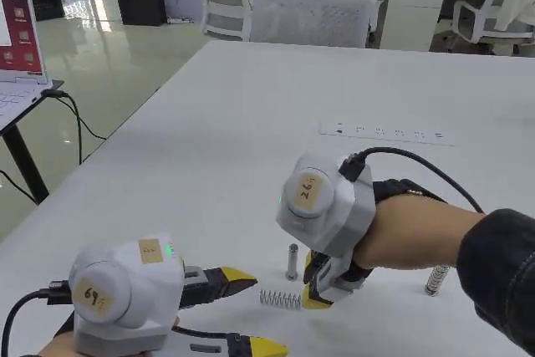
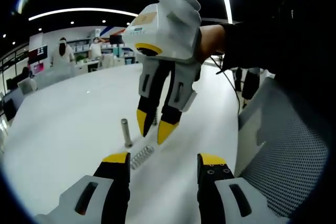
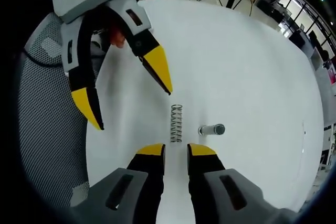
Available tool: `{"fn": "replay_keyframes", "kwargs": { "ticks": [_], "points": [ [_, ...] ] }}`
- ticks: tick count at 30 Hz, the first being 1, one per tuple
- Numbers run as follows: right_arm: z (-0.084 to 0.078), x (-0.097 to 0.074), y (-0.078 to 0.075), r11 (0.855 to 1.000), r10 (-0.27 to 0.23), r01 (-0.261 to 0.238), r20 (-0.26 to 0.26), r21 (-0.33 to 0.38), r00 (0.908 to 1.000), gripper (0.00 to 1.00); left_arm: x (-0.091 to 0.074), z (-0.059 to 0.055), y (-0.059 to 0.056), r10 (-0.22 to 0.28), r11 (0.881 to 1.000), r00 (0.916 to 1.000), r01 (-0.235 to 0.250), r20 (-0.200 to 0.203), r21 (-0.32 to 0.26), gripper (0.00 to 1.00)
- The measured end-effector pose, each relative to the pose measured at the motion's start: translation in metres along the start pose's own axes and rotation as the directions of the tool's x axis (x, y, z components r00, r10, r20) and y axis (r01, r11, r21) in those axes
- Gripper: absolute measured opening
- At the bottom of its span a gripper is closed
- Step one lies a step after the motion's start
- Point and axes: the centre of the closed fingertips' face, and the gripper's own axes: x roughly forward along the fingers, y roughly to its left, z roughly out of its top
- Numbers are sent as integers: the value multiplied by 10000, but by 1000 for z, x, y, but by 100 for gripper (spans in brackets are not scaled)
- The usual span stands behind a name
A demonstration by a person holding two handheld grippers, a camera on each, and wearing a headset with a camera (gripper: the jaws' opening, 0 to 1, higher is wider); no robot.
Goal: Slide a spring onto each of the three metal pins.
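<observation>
Jaws narrowly parted, the right hand-held gripper aims at the spring lying on the bench beside an upright pin, likely to pinch it, while the left hand-held gripper hovers wide.

A handwritten sticker on my left claw reads "69". The label on my right claw looks like "26". Nothing else is legible to me.

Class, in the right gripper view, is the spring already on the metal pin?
No, the spring lies flat on the table beside the bare pin.
</observation>
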Motion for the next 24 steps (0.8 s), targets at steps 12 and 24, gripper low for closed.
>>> {"fn": "replay_keyframes", "kwargs": {
  "ticks": [12, 24],
  "points": [
    [2, 18, 0, 9999, 114, -114, -39, 86, 9999, 13, 1, -1, -1, -12, 10000, 10000, 12, -20, -15, 45],
    [3, 23, 0, 10000, 25, -24, -94, 35, 10000, 8, 1, -1, -1, -32, 10000, 10000, 32, -64, 24, 45]
  ]
}}
